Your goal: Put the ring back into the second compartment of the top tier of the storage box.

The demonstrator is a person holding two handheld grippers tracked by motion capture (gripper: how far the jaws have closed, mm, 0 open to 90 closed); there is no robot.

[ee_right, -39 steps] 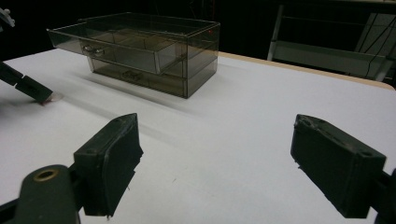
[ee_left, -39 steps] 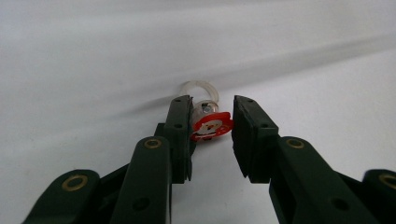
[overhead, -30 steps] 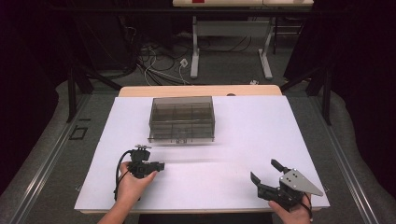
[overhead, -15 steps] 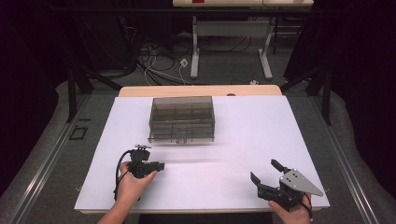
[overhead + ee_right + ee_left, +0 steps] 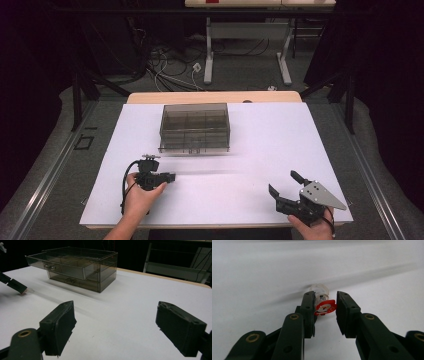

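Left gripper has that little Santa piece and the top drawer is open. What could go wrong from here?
1. The left gripper pinches the small Santa charm only at the jaw tips, with its clear ring sticking out past them; it could twist or slip out when lifted.
2. The drawer box looks light; its top drawer is pulled out, so a bump while dropping the charm in might shove the box.
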